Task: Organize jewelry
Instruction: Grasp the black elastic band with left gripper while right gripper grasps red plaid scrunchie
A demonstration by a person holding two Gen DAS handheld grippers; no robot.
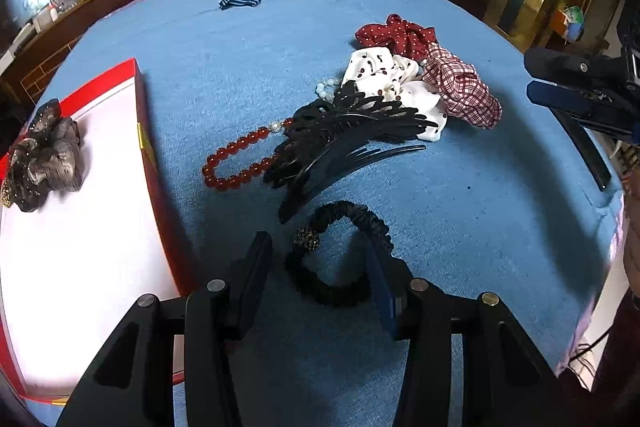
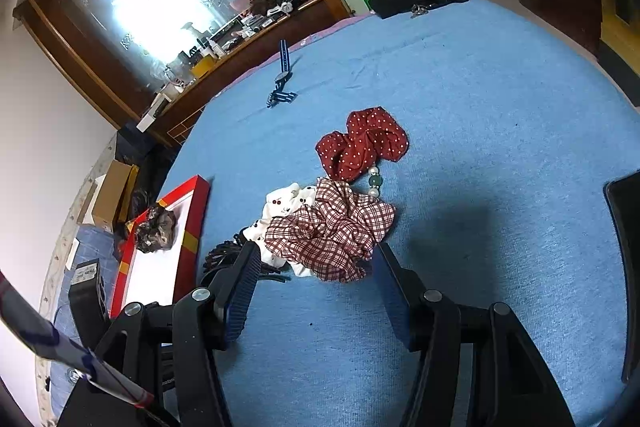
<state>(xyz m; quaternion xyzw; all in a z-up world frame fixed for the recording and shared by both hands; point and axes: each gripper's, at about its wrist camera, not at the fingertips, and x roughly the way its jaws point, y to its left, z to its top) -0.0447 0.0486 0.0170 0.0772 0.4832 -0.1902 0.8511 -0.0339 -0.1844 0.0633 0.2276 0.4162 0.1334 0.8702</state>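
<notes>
Between our left gripper, fingers apart, lies the black hair tie, stretching toward 12 o'clock. Our right gripper, also spread, holds nothing.

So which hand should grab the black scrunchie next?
Probably the left. The left gripper is open with the black scrunchie lying right between its fingers, and the red box is beside it. The right gripper is open too, but sits by the plaid scrunchie.

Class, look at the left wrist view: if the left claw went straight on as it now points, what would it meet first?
Most likely the black ruffled hair band, lying between the open left claw fingers; depth is uncertain.
</notes>
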